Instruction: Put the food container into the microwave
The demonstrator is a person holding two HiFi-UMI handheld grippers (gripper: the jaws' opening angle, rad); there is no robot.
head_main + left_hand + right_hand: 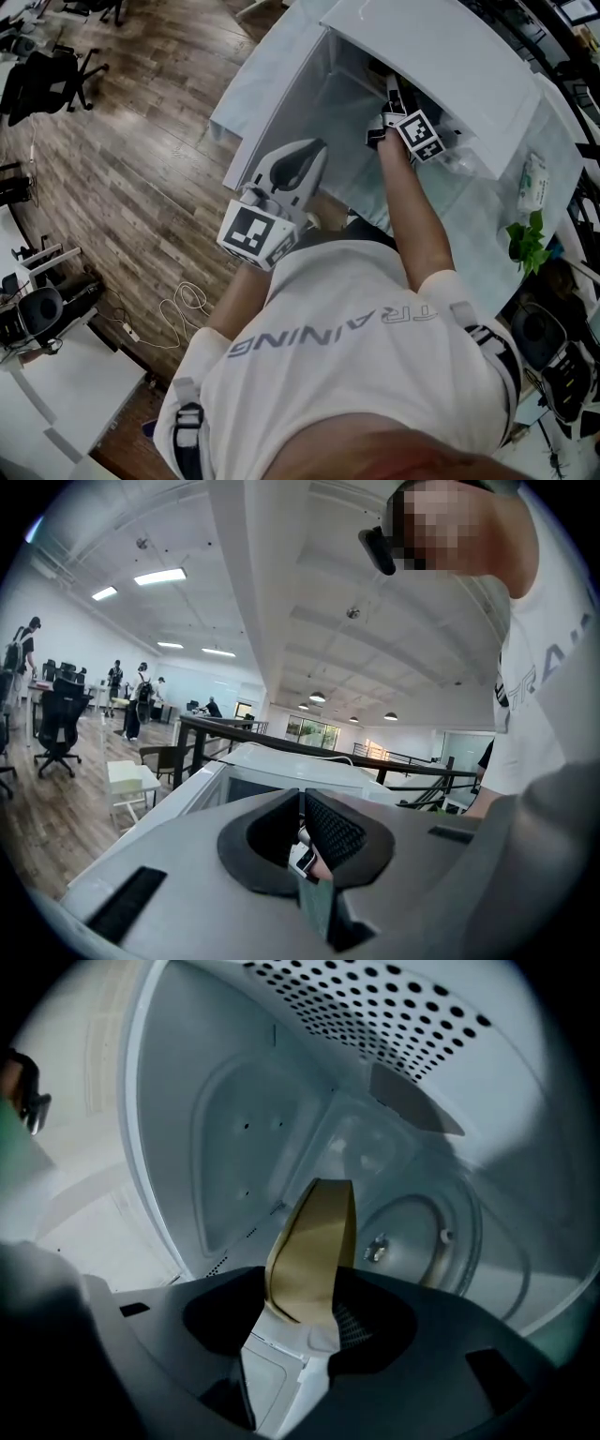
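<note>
The white microwave [441, 56] stands open on the table, its door [272, 84] swung out to the left. My right gripper [389, 94] reaches into the cavity, shut on the food container [314, 1241], a tan piece seen edge-on between the jaws. Past it lie the perforated cavity wall and the round turntable [422, 1232]. In the head view the container is hidden. My left gripper [314, 150] hangs outside in front of the door, tilted upward, with the jaws of the left gripper [302, 794] shut on nothing.
A green plant [527, 239] and a white packet [532, 183] sit on the table right of the microwave. Office chairs [47, 80] and a white cable [178, 309] are on the wooden floor to the left. Several people [131, 700] stand far off.
</note>
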